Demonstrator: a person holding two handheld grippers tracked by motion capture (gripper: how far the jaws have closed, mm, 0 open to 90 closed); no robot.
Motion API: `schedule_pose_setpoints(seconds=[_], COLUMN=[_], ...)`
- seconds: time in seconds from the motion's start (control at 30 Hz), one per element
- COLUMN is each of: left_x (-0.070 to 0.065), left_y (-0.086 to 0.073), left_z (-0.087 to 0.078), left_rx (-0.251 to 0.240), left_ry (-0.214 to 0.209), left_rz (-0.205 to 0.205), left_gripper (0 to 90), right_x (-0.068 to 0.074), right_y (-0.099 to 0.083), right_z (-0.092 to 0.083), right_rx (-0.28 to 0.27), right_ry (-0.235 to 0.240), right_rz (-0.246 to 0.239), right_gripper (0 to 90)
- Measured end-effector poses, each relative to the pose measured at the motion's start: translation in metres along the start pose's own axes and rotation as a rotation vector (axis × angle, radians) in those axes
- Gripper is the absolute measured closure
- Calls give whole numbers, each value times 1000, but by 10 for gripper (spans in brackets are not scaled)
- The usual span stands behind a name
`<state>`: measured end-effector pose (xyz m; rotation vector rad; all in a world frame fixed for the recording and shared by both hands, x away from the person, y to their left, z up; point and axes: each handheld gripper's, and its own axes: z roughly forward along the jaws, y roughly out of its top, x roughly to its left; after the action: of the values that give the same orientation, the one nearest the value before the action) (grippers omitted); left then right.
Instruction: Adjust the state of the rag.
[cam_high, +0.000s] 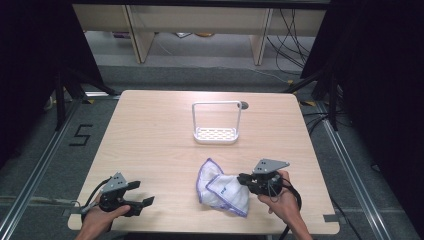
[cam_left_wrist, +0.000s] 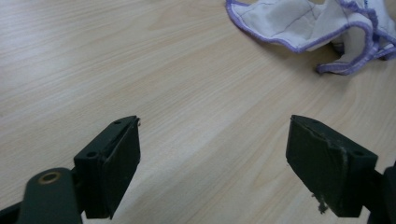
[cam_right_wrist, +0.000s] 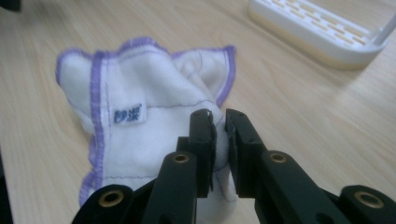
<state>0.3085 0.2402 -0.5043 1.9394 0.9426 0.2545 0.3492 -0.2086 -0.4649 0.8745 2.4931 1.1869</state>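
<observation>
A white cloth with purple edging (cam_high: 222, 189) lies crumpled on the wooden table near the front, right of centre. My right gripper (cam_high: 243, 178) sits at the cloth's right edge, its jaws pinched on a fold of the cloth (cam_right_wrist: 140, 121); the right gripper (cam_right_wrist: 219, 122) shows fabric between its pads. My left gripper (cam_high: 145, 192) rests low at the front left, jaws spread wide over bare wood. In the left gripper view the left gripper (cam_left_wrist: 212, 140) holds nothing, and the cloth (cam_left_wrist: 303, 23) lies farther off at the upper right.
A white rack with a slotted base and a tall wire handle (cam_high: 216, 124) stands at the table's middle back; its base (cam_right_wrist: 317, 28) appears beyond the cloth. A small dark round hole (cam_high: 244, 105) sits behind the rack. Black curtains and floor rails flank the table (cam_high: 150, 130).
</observation>
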Motion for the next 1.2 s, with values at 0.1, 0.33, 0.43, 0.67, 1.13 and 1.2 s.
schedule_pose_setpoints(seconds=[0.1,0.33,0.43,0.67,1.13,1.2], left_x=[-3,-2,-4,-4,-5,-5], left_y=[0,1,0,0,0,0], left_z=[1,0,1,1,2,2], left_rx=[-13,14,-2,3,12,12], left_ry=[-3,-5,-8,-17,-27,-27], left_rz=[10,16,8,10,18,18], left_gripper=[173,173,173,173,173,173], right_x=[2,12,28,72,88,88], right_y=[-4,8,19,34,27,25], right_z=[2,-4,-15,-7,45,49], right_rx=[48,33,-27,-33,116,142], right_ry=[-42,-142,-146,-47,-144,-162], right_rz=[-13,8,25,-40,-117,-151], right_gripper=[799,577,529,519,575,697])
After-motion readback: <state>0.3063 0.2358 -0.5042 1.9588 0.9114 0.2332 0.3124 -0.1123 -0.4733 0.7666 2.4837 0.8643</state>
